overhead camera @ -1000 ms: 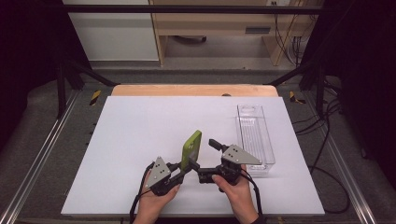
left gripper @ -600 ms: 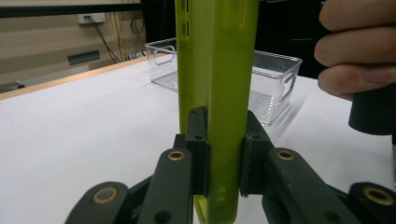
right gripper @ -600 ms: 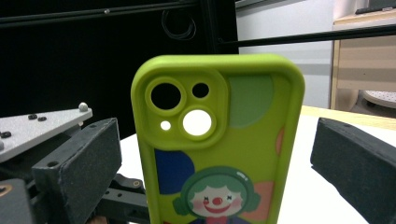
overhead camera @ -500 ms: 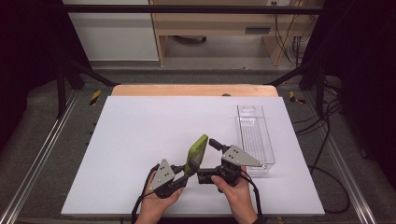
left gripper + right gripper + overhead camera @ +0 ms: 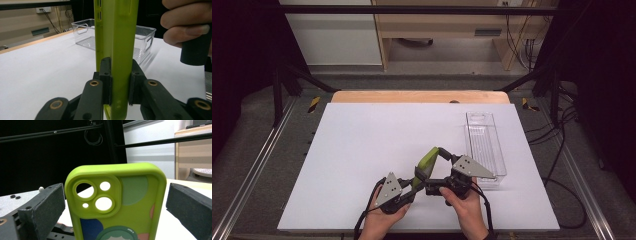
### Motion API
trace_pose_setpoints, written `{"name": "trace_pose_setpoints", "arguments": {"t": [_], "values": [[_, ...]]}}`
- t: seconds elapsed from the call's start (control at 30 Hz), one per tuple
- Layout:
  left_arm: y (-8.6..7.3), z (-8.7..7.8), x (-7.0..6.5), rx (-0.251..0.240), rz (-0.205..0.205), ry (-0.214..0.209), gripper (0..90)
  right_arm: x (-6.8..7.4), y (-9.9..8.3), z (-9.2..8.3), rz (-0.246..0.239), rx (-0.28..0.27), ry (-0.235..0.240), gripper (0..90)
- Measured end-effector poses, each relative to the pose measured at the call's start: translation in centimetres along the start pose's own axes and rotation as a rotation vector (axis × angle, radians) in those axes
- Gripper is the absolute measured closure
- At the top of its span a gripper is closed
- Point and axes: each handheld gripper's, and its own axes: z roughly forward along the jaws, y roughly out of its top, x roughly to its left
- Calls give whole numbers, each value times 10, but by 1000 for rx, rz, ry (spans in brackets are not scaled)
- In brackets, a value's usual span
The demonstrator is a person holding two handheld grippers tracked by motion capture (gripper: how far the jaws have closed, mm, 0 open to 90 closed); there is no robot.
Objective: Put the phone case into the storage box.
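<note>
The left gripper (image 5: 119,82) is clamped on the lower edge of the green case (image 5: 116,37), which stands upright above its jaws. The right gripper (image 5: 117,202) gapes wide, the case between its pads, touching neither.

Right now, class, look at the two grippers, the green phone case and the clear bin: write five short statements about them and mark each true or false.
1. The left gripper is shut on the green phone case. True.
2. The right gripper also pinches the case. False: its fingers stand apart from the case's sides.
3. The clear bin lies on the white table. True.
4. The case lies inside the bin. False: it is held above the table, beside the bin.
5. The case's camera cut-outs show in the right gripper view. True.
</note>
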Motion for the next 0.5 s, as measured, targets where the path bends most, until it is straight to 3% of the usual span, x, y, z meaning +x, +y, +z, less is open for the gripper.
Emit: {"name": "trace_pose_setpoints", "arguments": {"t": [0.5], "values": [[0, -1, 0, 0, 6, -7, 772, 2, -2, 1, -11, 6, -5, 74]]}}
